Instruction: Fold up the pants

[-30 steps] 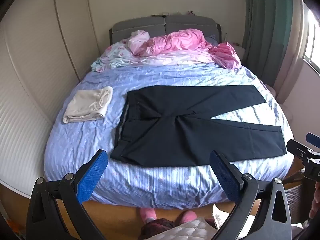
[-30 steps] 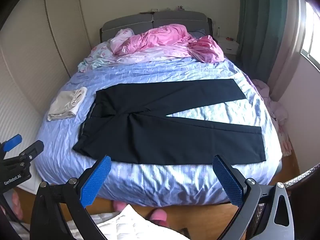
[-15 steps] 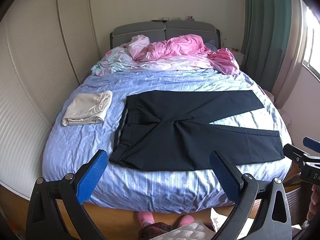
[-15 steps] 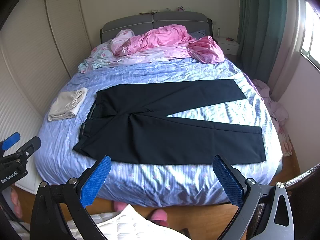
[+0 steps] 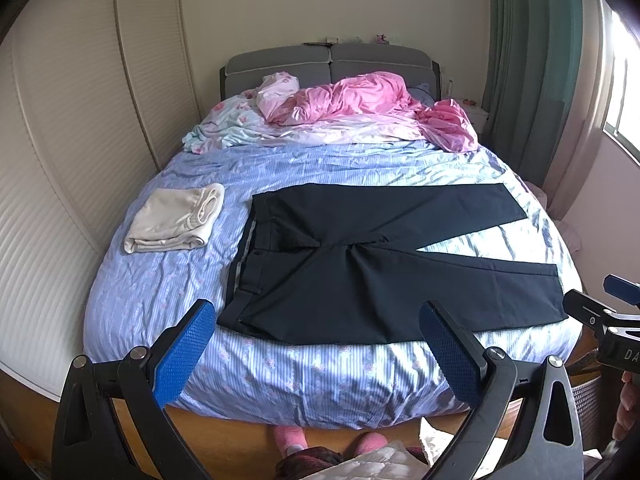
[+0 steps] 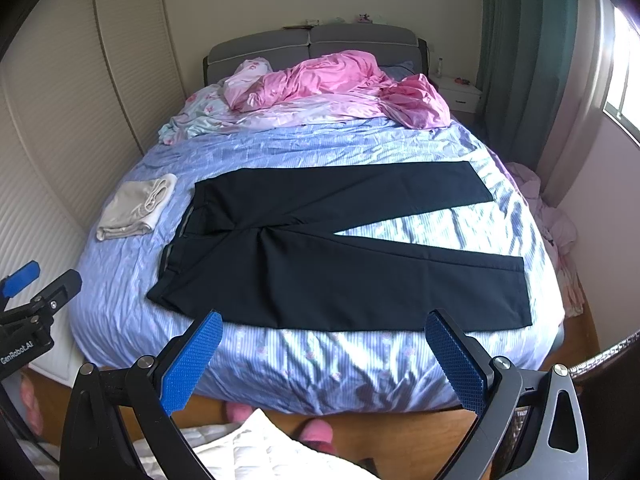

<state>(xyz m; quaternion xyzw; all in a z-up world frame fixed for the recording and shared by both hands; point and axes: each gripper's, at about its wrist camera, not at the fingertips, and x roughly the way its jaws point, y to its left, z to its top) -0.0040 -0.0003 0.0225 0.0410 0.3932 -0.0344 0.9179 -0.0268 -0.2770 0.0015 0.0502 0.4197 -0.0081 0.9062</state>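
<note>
Dark trousers (image 5: pixel 360 264): spread flat across the bed (image 5: pixel 280 376), waistband toward its left edge, legs splayed toward the right edge, unfolded.
Left hand-held gripper (image 5: pixel 320 344) and right hand-held gripper (image 6: pixel 324 356): both released, jaws wide, empty, held off the bed's near edge.
Risks: the glossy striped cover may drag up with a pinch; the splayed legs may fold askew.
Nearby: folded beige garment (image 5: pixel 176 220) beside the waistband, clear of it; pink duvet (image 5: pixel 360 100) at the headboard, well apart.

A bed (image 5: pixel 328 376) in blue striped sheets carries dark pants (image 5: pixel 360 264), beige folded clothes (image 5: pixel 176 218), pink bedding (image 5: pixel 360 100).
</note>
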